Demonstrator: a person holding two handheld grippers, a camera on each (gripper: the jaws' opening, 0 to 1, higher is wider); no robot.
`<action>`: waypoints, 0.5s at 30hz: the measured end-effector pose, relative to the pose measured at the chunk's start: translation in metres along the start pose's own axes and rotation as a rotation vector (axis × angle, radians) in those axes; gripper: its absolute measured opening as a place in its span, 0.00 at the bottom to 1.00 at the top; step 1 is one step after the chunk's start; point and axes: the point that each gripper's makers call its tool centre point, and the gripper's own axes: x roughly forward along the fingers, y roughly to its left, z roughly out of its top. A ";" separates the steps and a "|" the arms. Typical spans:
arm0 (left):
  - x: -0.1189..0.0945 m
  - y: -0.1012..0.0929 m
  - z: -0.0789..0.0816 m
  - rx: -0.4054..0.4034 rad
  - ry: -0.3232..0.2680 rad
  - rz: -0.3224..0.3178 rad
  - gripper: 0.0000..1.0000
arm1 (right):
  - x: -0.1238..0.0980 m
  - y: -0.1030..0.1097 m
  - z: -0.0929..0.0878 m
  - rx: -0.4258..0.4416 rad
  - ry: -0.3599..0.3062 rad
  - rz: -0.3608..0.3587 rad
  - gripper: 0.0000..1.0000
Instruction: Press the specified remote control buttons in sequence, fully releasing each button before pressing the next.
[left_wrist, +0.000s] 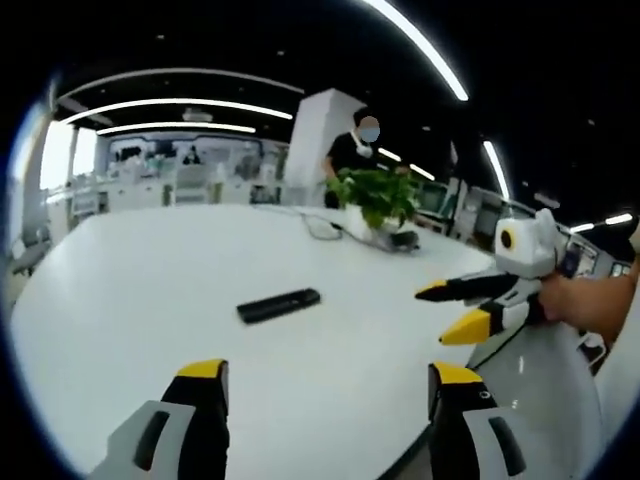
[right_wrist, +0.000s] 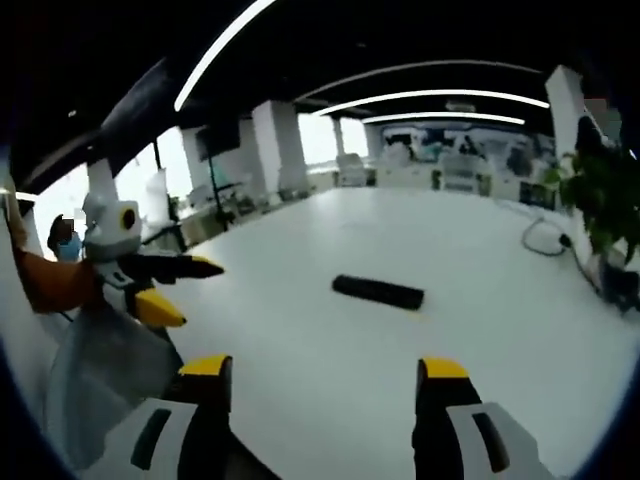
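Note:
A black remote control (left_wrist: 279, 305) lies flat on the white table (left_wrist: 150, 270), ahead of both grippers and touched by neither. My left gripper (left_wrist: 330, 385) hovers over the near table edge, jaws wide apart with nothing between them. My right gripper (left_wrist: 455, 308) comes into the left gripper view from the right, held by a hand, its yellow-tipped jaws apart. In the right gripper view the remote (right_wrist: 378, 291) lies beyond my open right gripper (right_wrist: 325, 378), and the left gripper (right_wrist: 175, 287) shows at the left with jaws apart.
A potted green plant (left_wrist: 378, 195) stands at the table's far side beside a cable (left_wrist: 322, 226) and a small dark object. A person stands behind the plant. The plant (right_wrist: 600, 200) and cable (right_wrist: 545, 235) sit at the right of the right gripper view.

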 end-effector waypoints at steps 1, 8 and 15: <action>0.000 0.000 -0.001 0.003 0.004 0.002 0.85 | 0.000 -0.001 0.000 0.000 -0.002 -0.005 0.76; 0.002 0.003 -0.007 -0.034 0.039 0.013 0.90 | 0.004 0.001 -0.008 -0.024 0.037 -0.003 0.74; 0.000 0.008 -0.002 -0.048 -0.001 0.036 0.94 | 0.004 0.003 -0.012 -0.030 0.056 -0.003 0.71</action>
